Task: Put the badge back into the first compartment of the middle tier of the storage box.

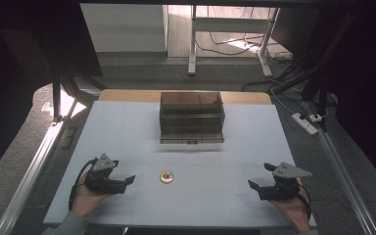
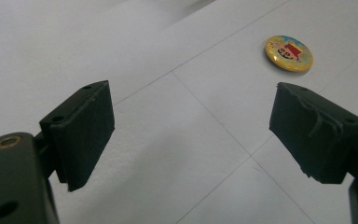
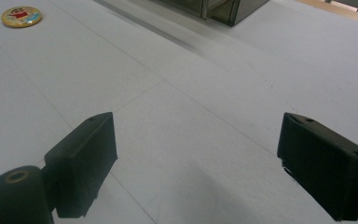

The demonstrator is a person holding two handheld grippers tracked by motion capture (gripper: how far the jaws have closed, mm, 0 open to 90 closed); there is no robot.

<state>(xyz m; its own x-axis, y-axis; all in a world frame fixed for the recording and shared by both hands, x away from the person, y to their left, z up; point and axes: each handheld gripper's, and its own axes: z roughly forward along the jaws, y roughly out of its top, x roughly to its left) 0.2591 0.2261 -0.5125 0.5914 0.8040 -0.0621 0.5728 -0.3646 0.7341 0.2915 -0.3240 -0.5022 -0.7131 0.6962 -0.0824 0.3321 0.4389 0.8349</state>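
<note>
While both hands rest at the near edge in the high view, the table (image 1: 127, 127) lies flat, pale and matte, crossed by thin seams. Left gripper (image 1: 122, 182) sits at near left, its jaws spread and holding nothing; right gripper (image 1: 260, 176) sits at near right, jaws also apart and bare. Between them, nearer the left one, lies a small round badge (image 1: 166, 176), apart from both. Farther back at centre stands a dark see-through box (image 1: 192, 117) with shelves inside. Beyond the table's far edge: grey floor, white desk legs (image 1: 192, 44), loose cables and a power strip (image 1: 304, 123) at right.

Over to the left gripper view: blocky black pads (image 2: 81, 133) stand wide apart, the right one's face torn and rough. Far right lies the badge (image 2: 289, 53), glossy yellow with a red cartoon print, nothing blocking it.

Right gripper view now: jaws wide, smooth pads (image 3: 86, 158), bare sheet between. Badge (image 3: 21, 16) far left, box corner (image 3: 228, 9) at the far edge.
</note>
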